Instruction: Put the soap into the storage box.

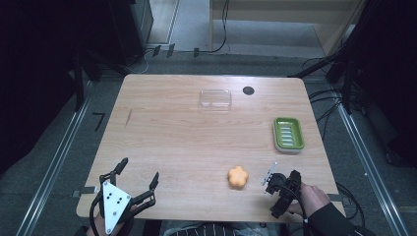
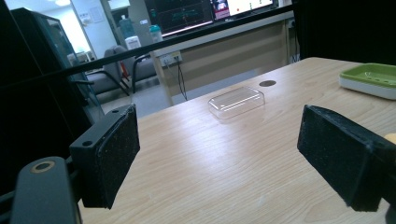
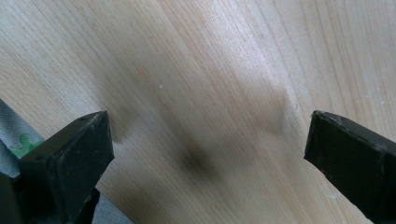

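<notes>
An orange flower-shaped piece (image 1: pixel 237 177) lies on the wooden table (image 1: pixel 187 137) near the front edge. My right gripper (image 1: pixel 278 194) hovers just right of it, tipped down at the wood, held by a hand (image 1: pixel 314 197). In the right gripper view the right gripper (image 3: pixel 208 144) has its jaws wide apart over bare wood, open with nothing between them. My left gripper (image 1: pixel 139 172) sits at the front left corner, open and empty. In its own view the left gripper (image 2: pixel 219 158) points across the table toward a clear plastic tray (image 2: pixel 236 101).
The clear plastic tray (image 1: pixel 215 99) rests at the back middle, a small black disc (image 1: pixel 248 90) just right of it. A green soap dish (image 1: pixel 288 133) stands at the right side, the same green soap dish (image 2: pixel 371 79) at the far right in the left gripper view.
</notes>
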Tool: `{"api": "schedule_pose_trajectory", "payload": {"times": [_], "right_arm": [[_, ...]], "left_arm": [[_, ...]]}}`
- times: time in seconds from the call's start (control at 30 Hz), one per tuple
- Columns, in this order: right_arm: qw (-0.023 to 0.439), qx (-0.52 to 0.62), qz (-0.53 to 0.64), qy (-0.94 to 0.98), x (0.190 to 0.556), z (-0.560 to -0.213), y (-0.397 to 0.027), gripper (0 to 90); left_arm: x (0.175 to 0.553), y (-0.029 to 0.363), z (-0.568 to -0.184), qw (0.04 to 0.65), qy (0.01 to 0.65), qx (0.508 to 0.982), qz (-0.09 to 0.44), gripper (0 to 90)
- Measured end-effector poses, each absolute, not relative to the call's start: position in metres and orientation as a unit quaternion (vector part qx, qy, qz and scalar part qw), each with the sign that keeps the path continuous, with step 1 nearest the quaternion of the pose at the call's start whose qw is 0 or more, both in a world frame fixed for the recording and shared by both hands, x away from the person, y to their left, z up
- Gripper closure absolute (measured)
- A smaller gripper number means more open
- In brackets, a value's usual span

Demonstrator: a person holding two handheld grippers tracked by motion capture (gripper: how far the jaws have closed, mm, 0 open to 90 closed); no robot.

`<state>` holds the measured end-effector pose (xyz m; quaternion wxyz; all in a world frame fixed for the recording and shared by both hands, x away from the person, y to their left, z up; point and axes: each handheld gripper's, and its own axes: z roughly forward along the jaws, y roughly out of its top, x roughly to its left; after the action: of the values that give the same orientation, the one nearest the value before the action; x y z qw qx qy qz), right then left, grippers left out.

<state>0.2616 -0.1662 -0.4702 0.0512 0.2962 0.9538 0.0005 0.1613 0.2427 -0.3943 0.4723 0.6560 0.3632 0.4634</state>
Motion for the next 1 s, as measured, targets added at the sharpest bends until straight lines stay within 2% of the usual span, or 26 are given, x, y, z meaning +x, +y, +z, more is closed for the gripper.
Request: {"api": "schedule_pose_trajectory", "payload": {"times": [0.47, 1.0], "right_arm": [[0.059, 0.299, 0.019, 0.952, 0.263, -0.467, -0.163, 1.3], [0.068, 0.282, 0.034, 0.956, 0.271, -0.461, -0.14, 1.0]], "left_arm": [[0.163, 0.242, -0.394, 0.471, 0.366, 0.656, 0.462, 13.0], [0.16, 0.248, -0.395, 0.47, 0.375, 0.652, 0.462, 13.0]]}}
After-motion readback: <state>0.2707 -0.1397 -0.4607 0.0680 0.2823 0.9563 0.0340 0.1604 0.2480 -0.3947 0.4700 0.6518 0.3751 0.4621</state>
